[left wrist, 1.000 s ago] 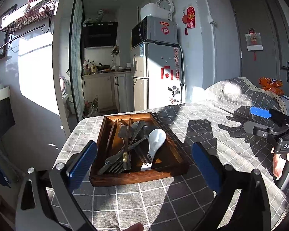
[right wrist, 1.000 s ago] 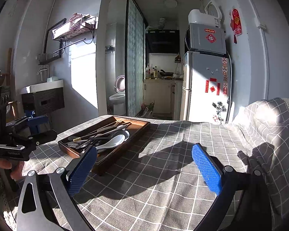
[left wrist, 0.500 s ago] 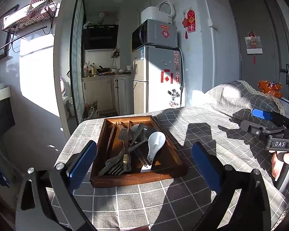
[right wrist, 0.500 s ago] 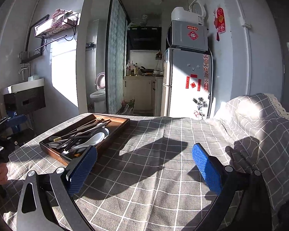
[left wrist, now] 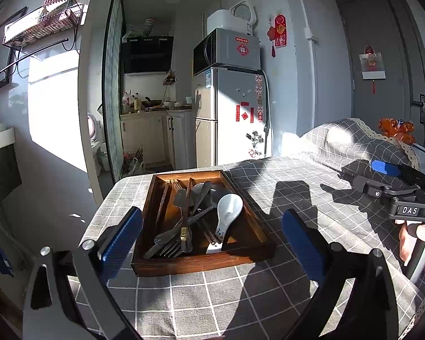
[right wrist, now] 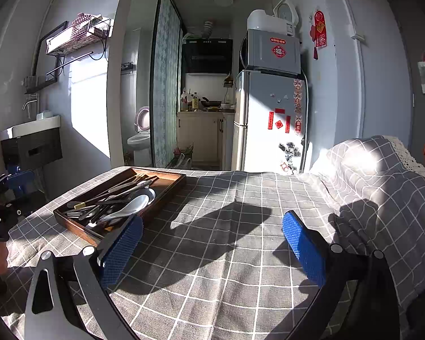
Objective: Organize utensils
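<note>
The wooden tray (left wrist: 204, 263) sits on the desk (left wrist: 283, 198) near its far-left corner, right in front of my left tongs (left wrist: 212, 240), and it holds the whole jumble of utensils. A white ceramic spoon (left wrist: 226, 215) lies on the tray's right side, bowl pointing away from me and handle toward the near wall. Beside it, dark metal spoons (left wrist: 197, 195) and a fork (left wrist: 170, 248) cross over one another, the fork's tines near the tray's front edge, and a pair of dark chopsticks (left wrist: 163, 202) runs lengthwise along the left side. My left tongs hang above the checked tablecloth (left wrist: 212, 297) just short of the tray, spread wide, with nothing between the blue pads (left wrist: 121, 240). From the right wrist view I see the same tray (right wrist: 79, 226) off to the left, well apart from my right tongs (right wrist: 212, 250), which are also spread wide and hold nothing, hovering over the bare cloth (right wrist: 226, 255) in a patch of shadow. In the left wrist view the right tongs (left wrist: 382, 170) appear at the far right edge, with a hand (left wrist: 422, 243) on the grip. Beyond the desk stands a silver fridge (left wrist: 232, 116) with a microwave (left wrist: 226, 49) on top, and a small kitchen counter (left wrist: 155, 110) shows through the doorway.
</note>
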